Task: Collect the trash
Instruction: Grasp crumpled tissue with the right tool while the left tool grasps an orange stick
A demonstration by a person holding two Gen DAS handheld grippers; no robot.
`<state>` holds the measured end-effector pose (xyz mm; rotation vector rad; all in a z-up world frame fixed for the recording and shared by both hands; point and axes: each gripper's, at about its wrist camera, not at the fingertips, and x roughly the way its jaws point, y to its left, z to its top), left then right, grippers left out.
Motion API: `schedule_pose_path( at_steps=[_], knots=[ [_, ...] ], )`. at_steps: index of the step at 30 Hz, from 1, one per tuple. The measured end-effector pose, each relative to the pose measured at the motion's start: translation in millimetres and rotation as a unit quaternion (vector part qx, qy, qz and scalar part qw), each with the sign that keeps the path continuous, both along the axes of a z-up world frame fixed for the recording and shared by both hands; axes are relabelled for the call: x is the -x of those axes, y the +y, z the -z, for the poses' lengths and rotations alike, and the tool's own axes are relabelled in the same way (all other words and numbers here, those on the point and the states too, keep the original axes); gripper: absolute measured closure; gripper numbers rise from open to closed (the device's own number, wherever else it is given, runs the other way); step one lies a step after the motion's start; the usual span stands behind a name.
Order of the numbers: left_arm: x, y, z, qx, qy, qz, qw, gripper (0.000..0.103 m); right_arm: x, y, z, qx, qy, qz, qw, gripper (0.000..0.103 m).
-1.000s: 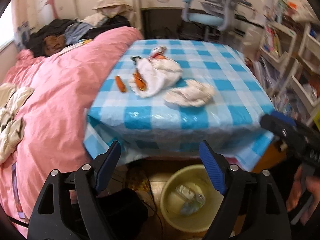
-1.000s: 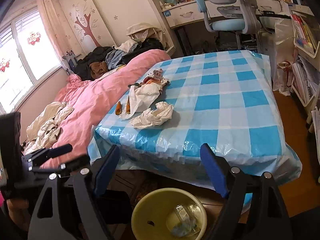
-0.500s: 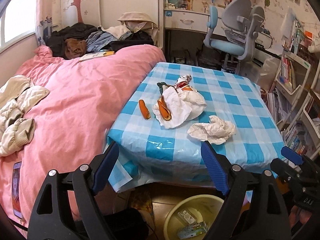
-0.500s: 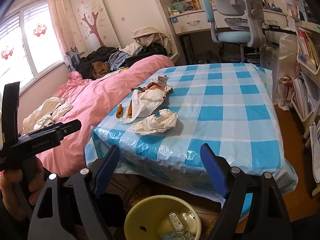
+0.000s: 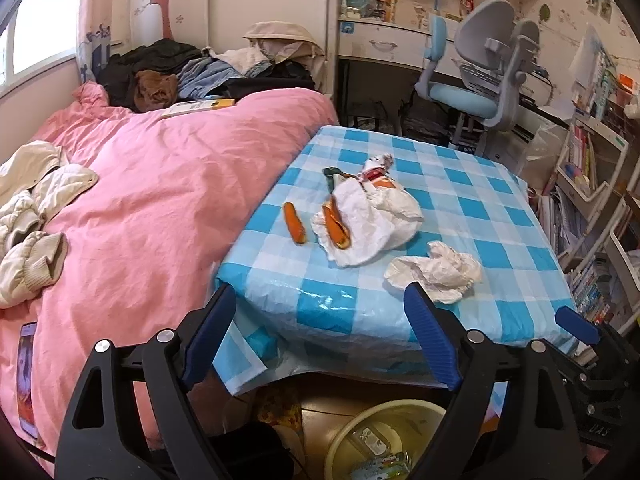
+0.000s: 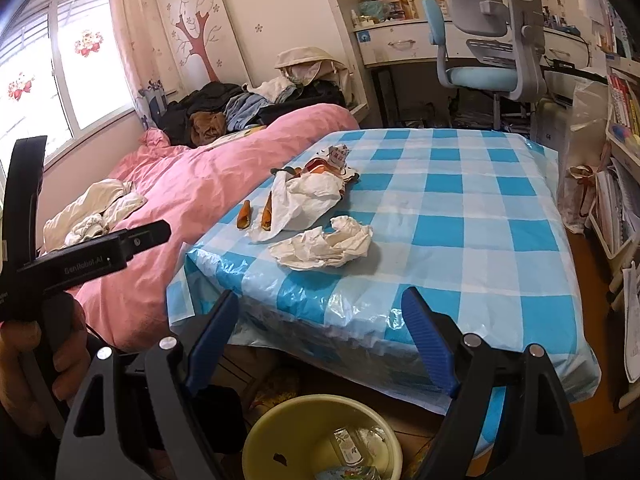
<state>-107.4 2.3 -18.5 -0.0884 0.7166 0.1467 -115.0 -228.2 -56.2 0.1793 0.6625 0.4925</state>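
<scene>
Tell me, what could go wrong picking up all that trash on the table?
The loose orange peel lies close to the table edge beside the pink duvet; a nudge might knock it onto the bed. The crumpled tissue is soft and light, so it could slip out before reaching the yellow bin on the floor.

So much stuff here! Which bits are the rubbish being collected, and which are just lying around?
Part of the job:
- crumpled white tissue
- white paper wrapper
- two orange food scraps
- printed snack packet
- yellow round bin on the floor, some trash already inside

Just lying about:
- pink duvet
- pile of clothes
- grey-and-blue desk chair
- shelved books
</scene>
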Motion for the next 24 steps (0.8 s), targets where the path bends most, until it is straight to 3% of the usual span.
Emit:
schedule_pose_path(
  at_steps=[11, 24],
  knots=[
    [-22, 57, -3, 0.042, 0.007, -0.087, 0.9953, 0.02, -27, 15, 8, 0.018, 0.027, -0.011, 0.999, 0.023],
    [-70, 58, 12, 0.027, 0.054, -0.082, 0.9948, 0.021, -82, 45, 24, 0.059, 0.049, -0.02, 0.997, 0.023]
  ],
)
